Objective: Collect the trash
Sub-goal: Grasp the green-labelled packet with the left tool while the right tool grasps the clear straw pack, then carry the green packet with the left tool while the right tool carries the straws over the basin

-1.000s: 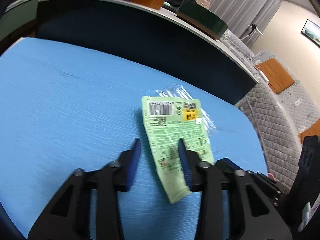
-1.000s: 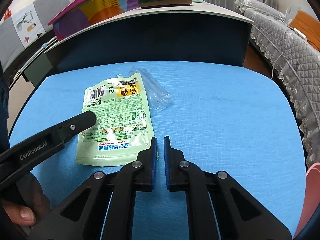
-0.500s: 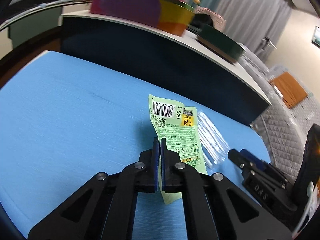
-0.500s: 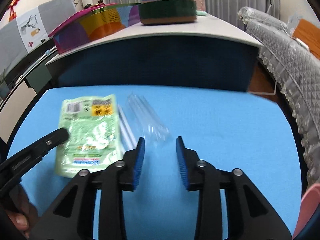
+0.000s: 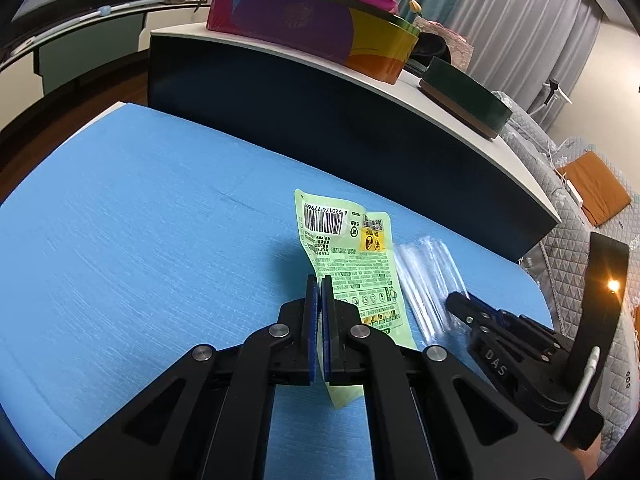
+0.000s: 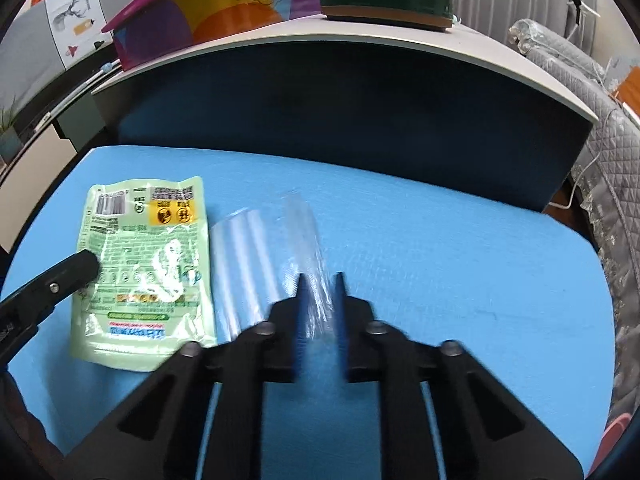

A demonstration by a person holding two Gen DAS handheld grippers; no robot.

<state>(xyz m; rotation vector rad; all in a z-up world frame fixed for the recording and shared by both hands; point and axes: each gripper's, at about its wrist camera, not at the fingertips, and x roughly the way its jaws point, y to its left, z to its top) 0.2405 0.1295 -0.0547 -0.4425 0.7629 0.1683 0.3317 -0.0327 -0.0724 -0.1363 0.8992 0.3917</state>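
**A:** Which step is this?

**B:** Picking up, both pieces at once. The left gripper (image 5: 319,284) is closed tight on the side edge of the green snack wrapper (image 5: 352,256), with the film pinched between its blue pads. The right gripper (image 6: 319,280) straddles the clear plastic sleeve (image 6: 248,264). Its jaws have just been closing, but the blurred right wrist view shows a gap either side of the film, so I would not call it gripped.

**A:** Where does the trash lie?

**B:** On the blue tabletop (image 5: 140,220), side by side near its middle, with the sleeve just beside the wrapper. No bin shows in either view.

**A:** What does the next move need?

**B:** I would say the right jaws must finish pinching before any lift. Then both pieces can be carried off together.

**A:** How will they handle?

**B:** The wrapper is a flat, glossy, printed pouch, thin and limp, and it bends at the pinch. The sleeve is transparent, ribbed lengthwise and crinkly. It is probably slippery, likely to slide from a shallow grip, and hard to see against the blue.
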